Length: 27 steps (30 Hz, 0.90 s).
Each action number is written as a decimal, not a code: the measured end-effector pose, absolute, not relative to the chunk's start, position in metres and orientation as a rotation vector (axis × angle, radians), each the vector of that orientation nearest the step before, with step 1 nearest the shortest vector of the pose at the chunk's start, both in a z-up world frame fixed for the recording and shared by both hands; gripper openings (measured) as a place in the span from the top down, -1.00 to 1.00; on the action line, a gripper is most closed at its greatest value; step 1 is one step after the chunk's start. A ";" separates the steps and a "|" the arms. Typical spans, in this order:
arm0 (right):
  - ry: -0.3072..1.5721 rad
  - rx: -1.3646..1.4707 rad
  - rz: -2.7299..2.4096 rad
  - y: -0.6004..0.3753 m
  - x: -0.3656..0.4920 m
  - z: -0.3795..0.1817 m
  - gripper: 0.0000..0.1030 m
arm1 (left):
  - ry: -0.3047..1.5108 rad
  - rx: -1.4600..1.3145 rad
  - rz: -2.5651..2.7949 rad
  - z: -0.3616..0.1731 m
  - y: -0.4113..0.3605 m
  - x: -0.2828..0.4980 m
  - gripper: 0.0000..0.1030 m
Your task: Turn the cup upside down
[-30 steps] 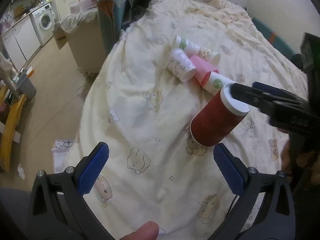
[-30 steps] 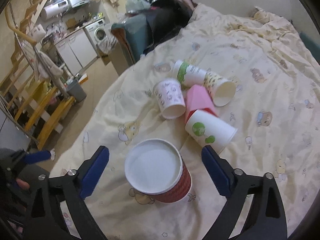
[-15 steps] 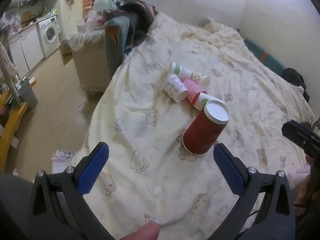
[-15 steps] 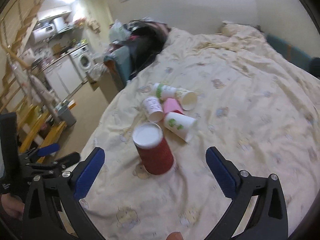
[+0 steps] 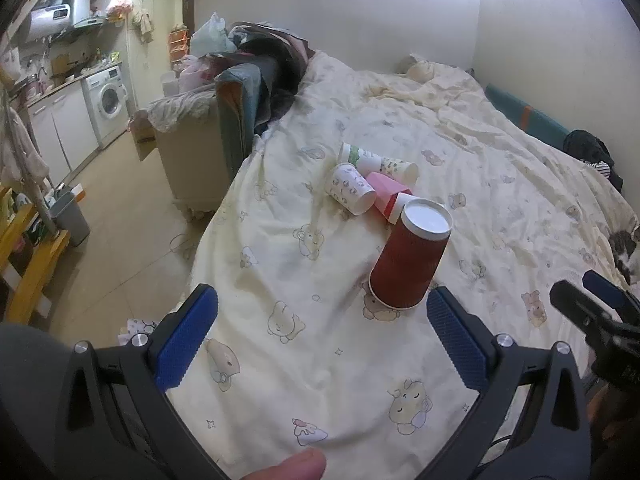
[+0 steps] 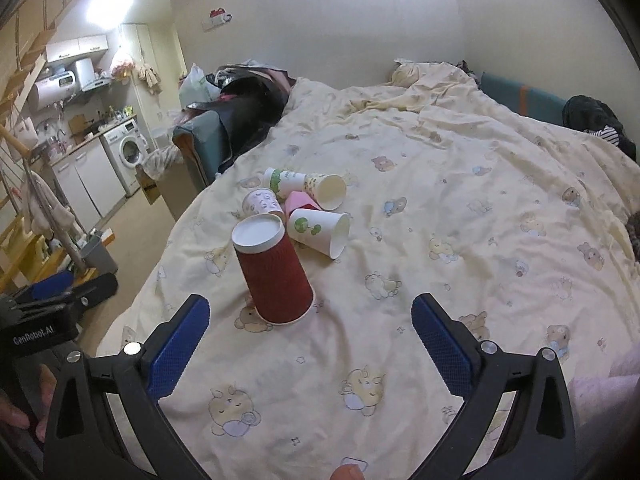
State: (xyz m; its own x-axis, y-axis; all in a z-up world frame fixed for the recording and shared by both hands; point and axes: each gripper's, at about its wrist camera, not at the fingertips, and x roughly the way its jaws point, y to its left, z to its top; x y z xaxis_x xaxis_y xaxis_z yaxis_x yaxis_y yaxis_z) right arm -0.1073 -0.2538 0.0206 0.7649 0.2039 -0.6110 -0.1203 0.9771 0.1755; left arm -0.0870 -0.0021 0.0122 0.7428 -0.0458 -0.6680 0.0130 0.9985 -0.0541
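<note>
The red cup stands mouth-down on the quilt, apparently tilted, axis near vertical, at 11 o'clock from the nearer right gripper. Both it and the left gripper gape wide, empty.

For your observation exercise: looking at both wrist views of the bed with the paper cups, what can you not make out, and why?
- Red cup: its mouth faces the blanket, so the inside is hidden in both views.
- Pink cup: mostly covered by neighbouring cups in the right wrist view.
- Green-tree cup: nearly hidden behind the red cup in the left wrist view.
</note>
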 end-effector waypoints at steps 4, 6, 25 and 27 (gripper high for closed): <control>0.666 0.149 0.170 -0.255 -0.107 0.020 -1.00 | 0.736 -0.049 -0.048 0.009 -0.005 -0.088 -1.00; 0.668 0.140 0.166 -0.254 -0.105 0.018 -1.00 | 0.733 -0.041 -0.054 0.009 -0.008 -0.087 -1.00; 0.668 0.127 0.150 -0.253 -0.100 0.017 -1.00 | 0.727 -0.048 -0.059 0.006 -0.012 -0.086 -1.00; 0.668 0.125 0.149 -0.253 -0.100 0.017 -1.00 | 0.726 -0.049 -0.057 0.006 -0.012 -0.086 -1.00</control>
